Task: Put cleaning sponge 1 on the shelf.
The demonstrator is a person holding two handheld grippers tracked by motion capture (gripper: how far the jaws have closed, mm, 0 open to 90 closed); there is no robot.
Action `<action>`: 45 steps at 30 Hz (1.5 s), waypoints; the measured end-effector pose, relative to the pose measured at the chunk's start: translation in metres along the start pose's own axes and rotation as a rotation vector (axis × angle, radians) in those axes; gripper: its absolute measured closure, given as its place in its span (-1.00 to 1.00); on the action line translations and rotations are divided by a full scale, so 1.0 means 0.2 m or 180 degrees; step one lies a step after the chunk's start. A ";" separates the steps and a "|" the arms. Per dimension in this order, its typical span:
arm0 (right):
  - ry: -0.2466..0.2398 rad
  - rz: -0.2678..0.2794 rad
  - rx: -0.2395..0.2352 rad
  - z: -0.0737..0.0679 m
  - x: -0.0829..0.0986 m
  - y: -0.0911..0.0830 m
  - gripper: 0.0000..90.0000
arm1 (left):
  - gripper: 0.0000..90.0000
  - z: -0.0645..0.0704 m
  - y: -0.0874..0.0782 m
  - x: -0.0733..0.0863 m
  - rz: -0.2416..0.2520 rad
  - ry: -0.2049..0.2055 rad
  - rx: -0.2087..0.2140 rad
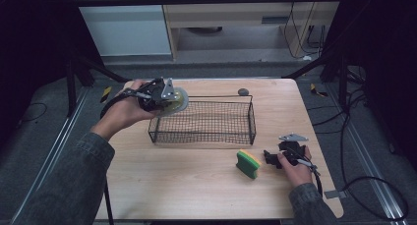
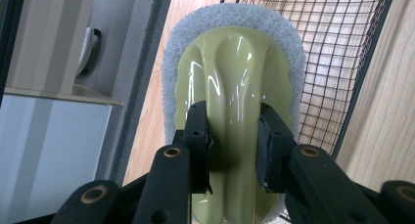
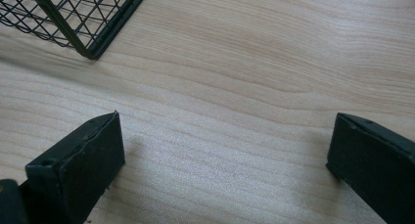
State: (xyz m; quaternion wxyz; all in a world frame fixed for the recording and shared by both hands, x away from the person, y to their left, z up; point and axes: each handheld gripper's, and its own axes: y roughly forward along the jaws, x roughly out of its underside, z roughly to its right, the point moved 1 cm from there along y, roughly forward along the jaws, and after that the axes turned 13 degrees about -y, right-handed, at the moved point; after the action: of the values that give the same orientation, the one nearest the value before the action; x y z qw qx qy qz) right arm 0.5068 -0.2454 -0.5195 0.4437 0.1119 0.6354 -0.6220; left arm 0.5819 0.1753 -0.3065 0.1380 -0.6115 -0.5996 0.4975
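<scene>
I hold my left gripper [image 1: 164,98] up at the far left corner of the wire basket [image 1: 202,121], and its jaws are clamped on the glossy green handle of a scrub brush [image 2: 235,87], one jaw on each side of the raised ridge; the grey-white scouring pad rims the handle all round. In the high view the scrub brush [image 1: 174,101] hangs just over the basket's left end, lifted off the table [image 1: 187,181], so I judge the pick-up done and the putting-in the step in hand: the brush is above the rim but not yet down inside. The basket itself looks empty; I see bare wood through its mesh and nothing lying on its floor. My right gripper [image 1: 274,157] rests low at the near right of the table, its jaws spread wide apart with only wood grain between them, gripping nothing. Just left of it stands a green and yellow sponge [image 1: 248,164], on the table, outside the basket and near its right near corner. If the work is to fill the basket, the brush is partway there and the sponge is untouched, which leaves most of it ahead. A small dark round thing [image 1: 243,92] sits beyond the basket's far rim; I cannot tell what it is.
</scene>
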 end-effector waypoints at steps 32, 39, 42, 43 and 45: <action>0.0008 -0.0005 0.0012 0.00 0.00 0.00 -0.99 | 0.56 0.00 0.13 -0.06 -0.0122 0.0238 -0.0013; 0.0018 0.0001 0.0015 -0.01 0.00 0.00 -0.98 | 0.56 0.00 0.16 -0.07 -0.0200 0.0301 -0.0028; 0.0030 0.0003 0.0017 -0.01 0.00 0.00 -0.98 | 0.56 0.00 0.17 -0.06 -0.0217 0.0304 -0.0028; 0.0022 0.0004 0.0025 -0.01 0.00 0.00 -0.98 | 0.56 0.00 0.18 -0.06 -0.0224 0.0313 -0.0028; 0.0019 0.0004 0.0026 -0.01 0.00 0.00 -0.98 | 0.56 0.00 0.19 -0.06 -0.0244 0.0324 -0.0018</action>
State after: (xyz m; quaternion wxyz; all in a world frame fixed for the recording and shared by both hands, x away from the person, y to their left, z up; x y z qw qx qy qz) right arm 0.5059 -0.2441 -0.5197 0.4417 0.1160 0.6341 -0.6240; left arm 0.6069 0.1555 -0.3299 0.1855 -0.6131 -0.6161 0.4584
